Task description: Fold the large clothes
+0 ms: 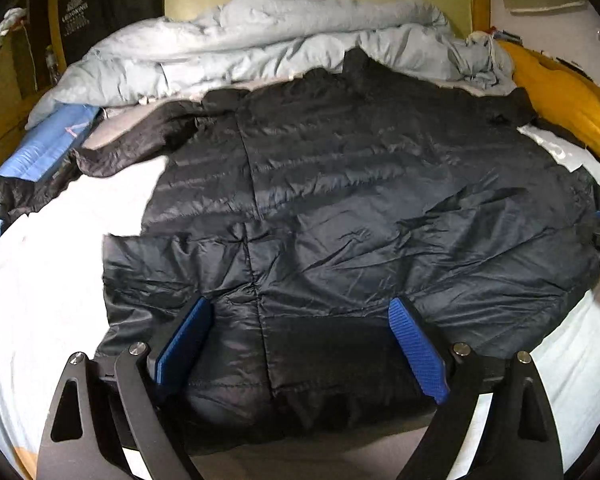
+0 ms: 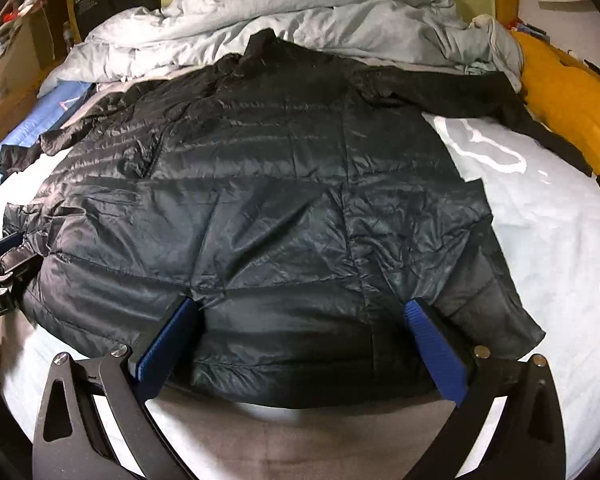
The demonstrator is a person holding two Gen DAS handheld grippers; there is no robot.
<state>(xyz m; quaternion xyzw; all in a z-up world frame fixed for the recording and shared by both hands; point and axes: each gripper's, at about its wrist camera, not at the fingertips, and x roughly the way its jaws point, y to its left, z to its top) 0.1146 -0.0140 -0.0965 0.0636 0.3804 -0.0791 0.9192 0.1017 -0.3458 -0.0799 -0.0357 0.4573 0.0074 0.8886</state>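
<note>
Where the white bed sheet (image 1: 52,280) is spread, a dark quilted puffer jacket (image 1: 340,208) is laid flat with its hem toward the cameras and its collar (image 2: 266,46) toward a rumpled pale-grey duvet (image 1: 284,36) at the head of the bed. One sleeve (image 1: 112,152) is extended toward a blue bag (image 1: 40,152) at one edge of the bed, the other sleeve (image 2: 512,108) toward a mustard-yellow cushion (image 2: 572,120) at the opposite edge. The left gripper (image 1: 302,344) is shown with its blue pads (image 1: 186,344) spread wide over the hem, nothing being clamped between them. The right gripper (image 2: 306,344) is likewise seen wide apart over the hem, its pads (image 2: 434,346) clear of the fabric's edge.
</note>
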